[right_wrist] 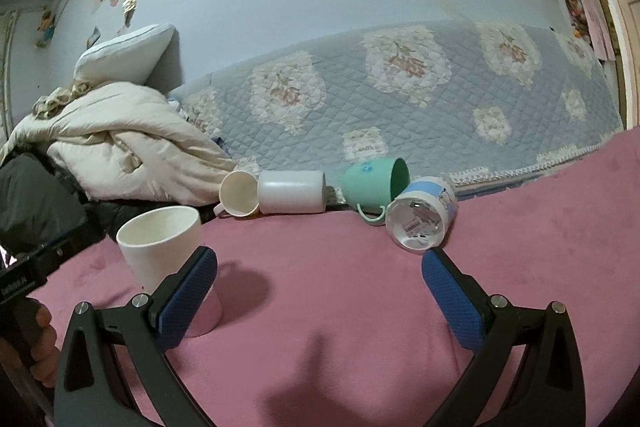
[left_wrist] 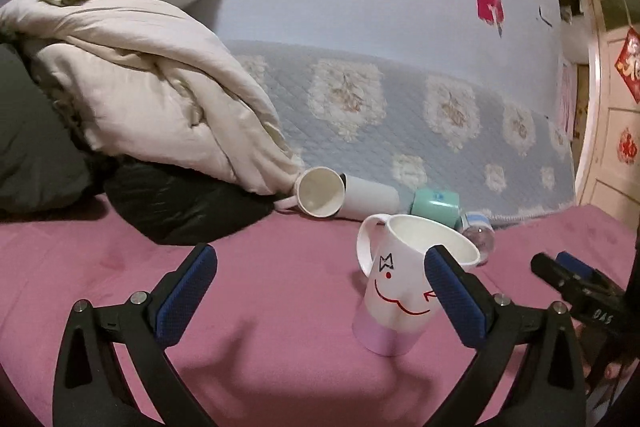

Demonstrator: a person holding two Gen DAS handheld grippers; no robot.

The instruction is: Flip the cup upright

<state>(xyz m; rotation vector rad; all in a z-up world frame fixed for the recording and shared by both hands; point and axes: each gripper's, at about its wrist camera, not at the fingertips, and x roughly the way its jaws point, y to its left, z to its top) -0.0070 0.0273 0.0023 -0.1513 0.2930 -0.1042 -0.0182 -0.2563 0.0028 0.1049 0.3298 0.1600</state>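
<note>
My left tongs point(left_wrist: 320, 291) and right tongs point(right_wrist: 320, 291) gape apart; the cup point(left_wrist: 400, 291) stands upright on the bed point(left_wrist: 280, 287).

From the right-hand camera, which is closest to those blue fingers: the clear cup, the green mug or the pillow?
1. Clear cup, lying on its side just beyond the right gripper, at its right finger.
2. Green mug, tipped over behind it.
3. Pillow, far back left on the bedding.

The left tongs' right finger point(left_wrist: 456, 291) hides part of the smiley mug point(left_wrist: 394, 291)'s drawn face.
</note>
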